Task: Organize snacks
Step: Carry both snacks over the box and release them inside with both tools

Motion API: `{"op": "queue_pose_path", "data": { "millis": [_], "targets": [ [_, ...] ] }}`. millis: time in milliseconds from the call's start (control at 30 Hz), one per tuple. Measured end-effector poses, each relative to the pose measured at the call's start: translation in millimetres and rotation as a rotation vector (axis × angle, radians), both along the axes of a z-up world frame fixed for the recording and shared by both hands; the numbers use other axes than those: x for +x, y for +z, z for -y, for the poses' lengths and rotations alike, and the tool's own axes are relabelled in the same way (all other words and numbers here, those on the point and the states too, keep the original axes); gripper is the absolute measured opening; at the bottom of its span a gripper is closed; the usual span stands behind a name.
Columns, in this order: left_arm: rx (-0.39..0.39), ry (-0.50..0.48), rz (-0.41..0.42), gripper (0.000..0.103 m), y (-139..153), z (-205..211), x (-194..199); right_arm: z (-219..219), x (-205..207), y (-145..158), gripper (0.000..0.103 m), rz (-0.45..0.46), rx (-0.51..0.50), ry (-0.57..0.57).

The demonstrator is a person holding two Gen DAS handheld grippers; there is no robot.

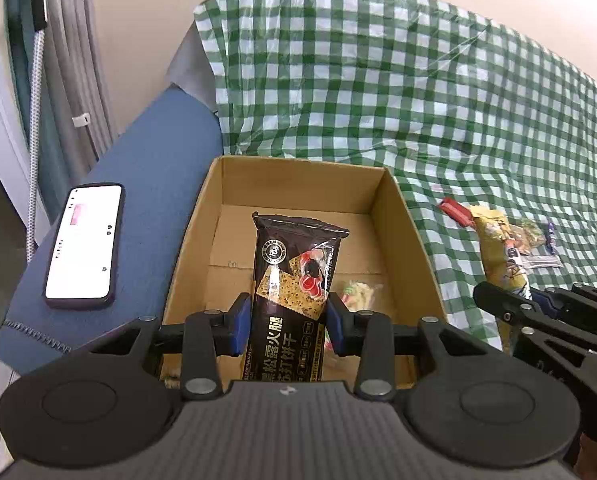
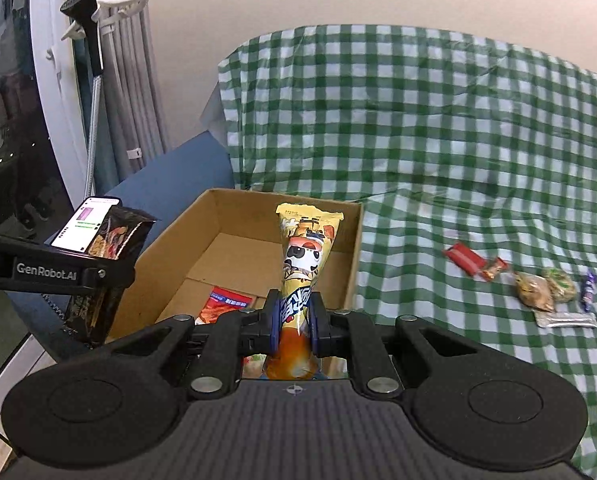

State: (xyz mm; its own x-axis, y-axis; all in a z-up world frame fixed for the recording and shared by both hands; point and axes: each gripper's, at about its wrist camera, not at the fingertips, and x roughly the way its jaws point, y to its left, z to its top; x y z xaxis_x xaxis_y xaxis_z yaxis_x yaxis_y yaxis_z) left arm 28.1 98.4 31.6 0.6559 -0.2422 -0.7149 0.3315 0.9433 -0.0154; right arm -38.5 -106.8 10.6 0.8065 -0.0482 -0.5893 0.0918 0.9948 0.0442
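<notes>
The left gripper (image 1: 288,322) clamps a black cracker packet (image 1: 294,292), and the right gripper (image 2: 294,322) pinches a yellow panda snack bag (image 2: 304,264); both packs hang over the open cardboard box (image 1: 378,192), where a red packet (image 2: 224,302) already lies. Judged mid-delivery: next, each pack needs lowering and releasing inside. Small snacks (image 2: 534,288) wait on the checked cloth (image 2: 418,140).

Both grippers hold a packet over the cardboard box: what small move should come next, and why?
Probably lower the left gripper and release its black cracker packet into the cardboard box: it already hangs over the open box, where other snacks lie.
</notes>
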Motion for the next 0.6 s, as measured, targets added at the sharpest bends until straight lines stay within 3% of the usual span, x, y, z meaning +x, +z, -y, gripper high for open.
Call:
{"op": "queue_pose_path", "data": {
  "millis": [600],
  "targets": [
    [0.081,0.023,-0.110,0.043,-75,14,102,6,108,-73,0.015,-0.122,0.016,0.016]
  ]
}}
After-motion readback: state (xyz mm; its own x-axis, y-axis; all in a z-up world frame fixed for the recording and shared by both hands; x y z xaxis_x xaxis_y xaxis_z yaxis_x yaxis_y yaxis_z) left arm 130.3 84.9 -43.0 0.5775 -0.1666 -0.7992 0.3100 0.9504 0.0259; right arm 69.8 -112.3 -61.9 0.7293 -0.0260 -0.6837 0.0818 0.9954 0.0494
